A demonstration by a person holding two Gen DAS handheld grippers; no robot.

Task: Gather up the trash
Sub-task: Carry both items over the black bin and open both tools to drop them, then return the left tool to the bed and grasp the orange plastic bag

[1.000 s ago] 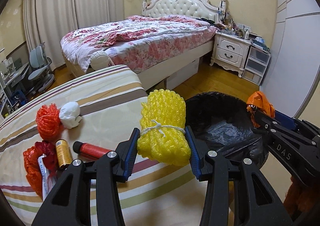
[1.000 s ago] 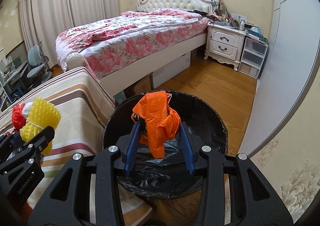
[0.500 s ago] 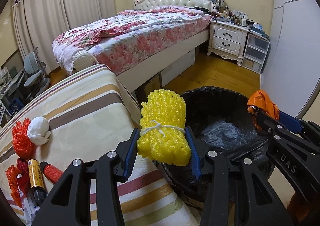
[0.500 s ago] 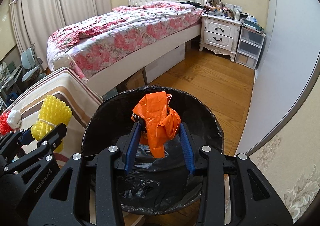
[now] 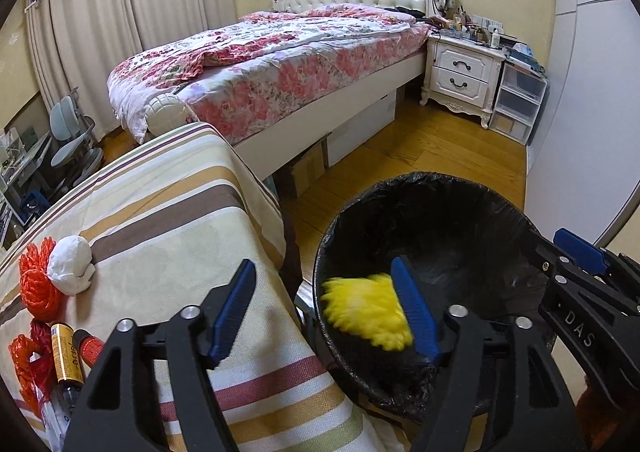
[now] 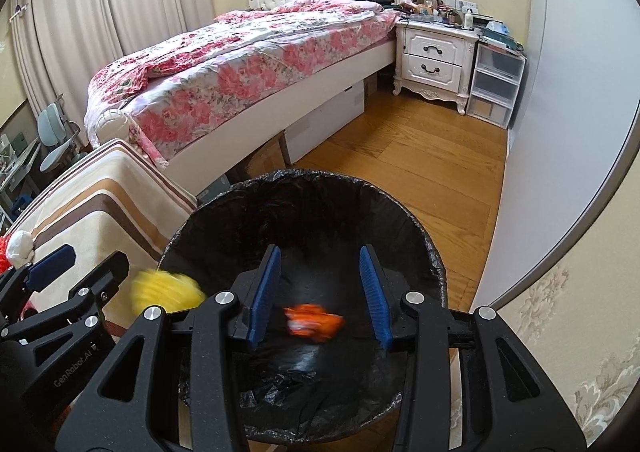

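My left gripper (image 5: 326, 312) is open and empty at the near left rim of the black-lined trash bin (image 5: 440, 188). The yellow foam net (image 5: 366, 310) is blurred, falling into the bin below its jaws; it also shows in the right wrist view (image 6: 164, 290). My right gripper (image 6: 320, 292) is open and empty over the bin (image 6: 304, 180). The orange plastic bag (image 6: 314, 322) is blurred, falling inside the bin between its jaws. My right gripper also shows at the right edge of the left wrist view (image 5: 580, 264).
On the striped table (image 5: 160, 212) lie an orange net (image 5: 34, 284), a white wad (image 5: 70, 264), a yellow tube (image 5: 66, 352), a red tube (image 5: 90, 346) and red netting (image 5: 26, 364). A bed (image 5: 280, 64), nightstand (image 5: 460, 72) and wood floor (image 6: 420, 156) lie beyond.
Both grippers have opened. The yellow foam net and the orange bag have left the jaws and are dropping into the bin. Both grippers moved a little further over the bin.
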